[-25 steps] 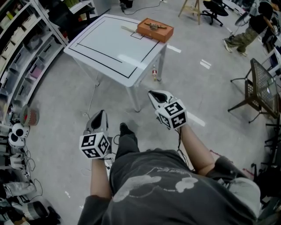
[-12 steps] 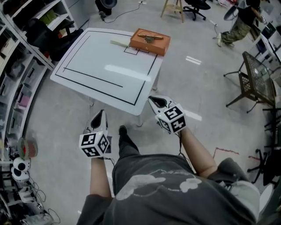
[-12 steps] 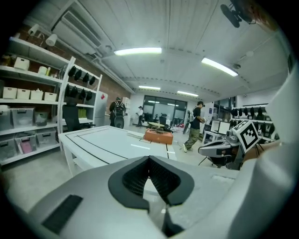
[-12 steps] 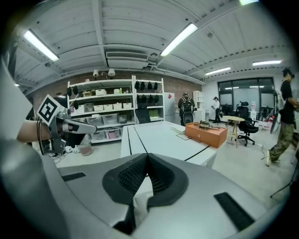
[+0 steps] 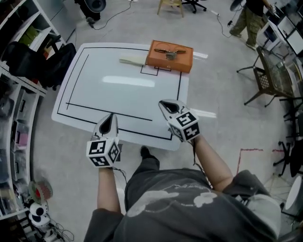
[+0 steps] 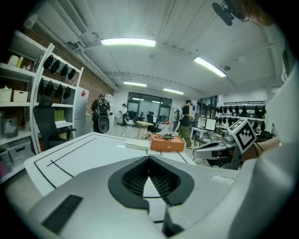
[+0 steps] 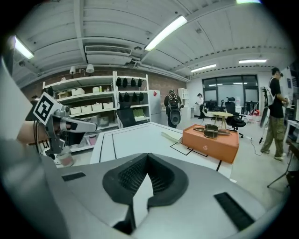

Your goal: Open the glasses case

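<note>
An orange box-shaped case (image 5: 170, 56) lies at the far right of the white table (image 5: 118, 94), with a small brown and metal piece on its lid. A flat cream strip (image 5: 132, 61) lies just left of it. My left gripper (image 5: 111, 116) hangs over the table's near edge, shut and empty. My right gripper (image 5: 163, 101) is over the near right part of the table, also shut and empty. Both are far from the case. The left gripper view shows the left gripper (image 6: 149, 159) with the case (image 6: 167, 143) ahead. In the right gripper view the right gripper (image 7: 147, 156) points left of the case (image 7: 210, 140).
Shelving (image 5: 19, 118) runs along the left, with a black bag (image 5: 47, 61) by the table's left corner. A mesh chair (image 5: 274, 80) stands to the right. A person (image 5: 251, 14) stands at the far right, beyond a wooden stool (image 5: 170, 5).
I have walked up to the table: it was well ahead and now lies under both grippers' tips. Both grippers moved forward together and stayed shut.
</note>
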### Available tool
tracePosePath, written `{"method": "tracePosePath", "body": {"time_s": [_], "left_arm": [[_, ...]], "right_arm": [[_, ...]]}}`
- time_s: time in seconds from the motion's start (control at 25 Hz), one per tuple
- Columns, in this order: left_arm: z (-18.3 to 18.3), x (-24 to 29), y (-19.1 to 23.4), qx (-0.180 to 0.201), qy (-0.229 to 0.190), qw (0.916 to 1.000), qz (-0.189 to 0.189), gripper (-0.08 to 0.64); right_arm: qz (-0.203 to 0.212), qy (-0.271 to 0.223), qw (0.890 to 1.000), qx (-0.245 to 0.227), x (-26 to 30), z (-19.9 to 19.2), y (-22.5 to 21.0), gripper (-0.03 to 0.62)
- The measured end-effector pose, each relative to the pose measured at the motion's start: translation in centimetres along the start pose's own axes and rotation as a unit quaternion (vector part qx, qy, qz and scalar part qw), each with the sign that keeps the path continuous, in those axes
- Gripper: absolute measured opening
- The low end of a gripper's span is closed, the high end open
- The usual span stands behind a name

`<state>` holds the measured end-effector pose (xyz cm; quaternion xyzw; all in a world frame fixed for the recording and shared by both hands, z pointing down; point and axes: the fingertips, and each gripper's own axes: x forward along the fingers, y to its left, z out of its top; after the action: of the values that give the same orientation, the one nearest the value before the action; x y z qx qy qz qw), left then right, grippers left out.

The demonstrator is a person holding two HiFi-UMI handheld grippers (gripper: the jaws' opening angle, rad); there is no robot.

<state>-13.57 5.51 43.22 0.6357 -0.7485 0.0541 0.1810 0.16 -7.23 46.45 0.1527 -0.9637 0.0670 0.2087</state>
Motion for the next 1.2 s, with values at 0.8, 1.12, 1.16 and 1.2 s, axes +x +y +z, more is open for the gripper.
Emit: {"method": "tracePosePath", "body": {"time_s": [0.8,1.12,1.16,1.2], "left_arm": [[3.9,13.1,7.3,0.030,0.058,0.9960,-0.062,-0.003],[4.1,15.2,7.5,0.034,0.079,0.9956,-0.037,-0.003],[4.2,15.7,7.8,0.037,0.084,0.9952,-0.037,-0.003],[4.2,16.2,8.0,0.039,0.088,0.9946,-0.039,-0.002]], "right_arm": [[-0.072,0.010,0.997,0.021,10.1,5.5,-5.5,0.000],[-0.054,0.007,0.998,0.026,13.0,6.3,-6.9,0.000],[-0.057,0.010,0.998,0.026,13.3,6.3,-7.0,0.000],[-0.060,0.013,0.998,0.025,13.7,6.3,-7.3,0.000]]}}
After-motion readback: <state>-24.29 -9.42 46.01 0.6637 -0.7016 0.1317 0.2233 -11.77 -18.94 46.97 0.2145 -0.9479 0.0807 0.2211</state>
